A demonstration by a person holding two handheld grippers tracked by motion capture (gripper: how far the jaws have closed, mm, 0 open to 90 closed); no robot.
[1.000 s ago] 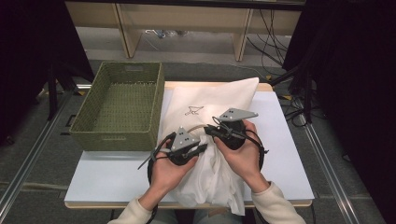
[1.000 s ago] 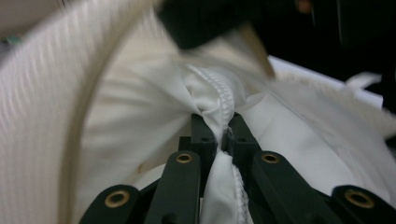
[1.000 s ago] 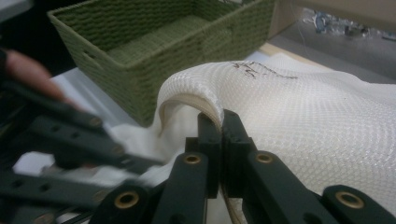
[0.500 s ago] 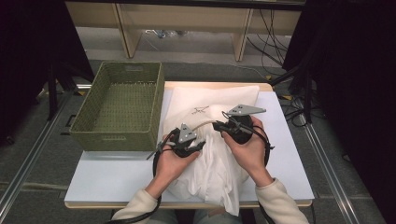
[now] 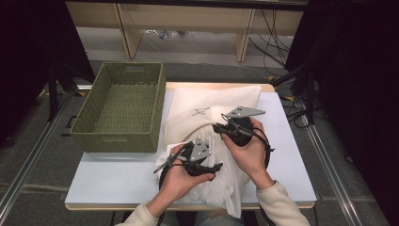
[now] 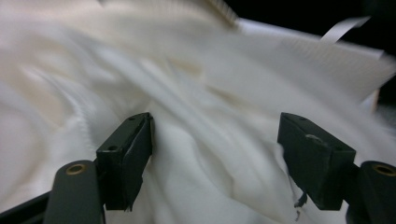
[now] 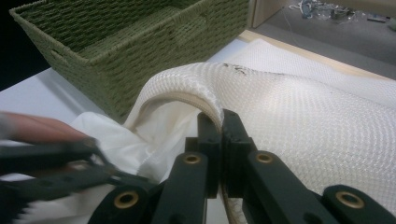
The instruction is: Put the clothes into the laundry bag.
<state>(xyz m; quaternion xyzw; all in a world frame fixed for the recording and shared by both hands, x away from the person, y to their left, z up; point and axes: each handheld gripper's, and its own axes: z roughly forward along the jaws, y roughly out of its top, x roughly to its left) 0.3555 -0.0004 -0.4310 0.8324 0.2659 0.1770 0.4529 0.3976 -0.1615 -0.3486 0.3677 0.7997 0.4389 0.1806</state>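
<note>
White cloth (image 5: 221, 188) bunches at 6 o'clock of the mesh bag (image 5: 207, 108) mouth; right tongs (image 7: 219, 128) pinch the rim, left tongs (image 6: 215, 154), nearer, have just been opening, cloth between unpressed.

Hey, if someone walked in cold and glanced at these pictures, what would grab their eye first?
Probably the white mesh laundry bag spread across the middle of the table, with soft white cloth bunched at its near opening. The right hand-held gripper pinches the bag's rim shut, while the left hand-held gripper, jaws just opened, sits in the cloth. To the left stands a green woven basket.
</note>
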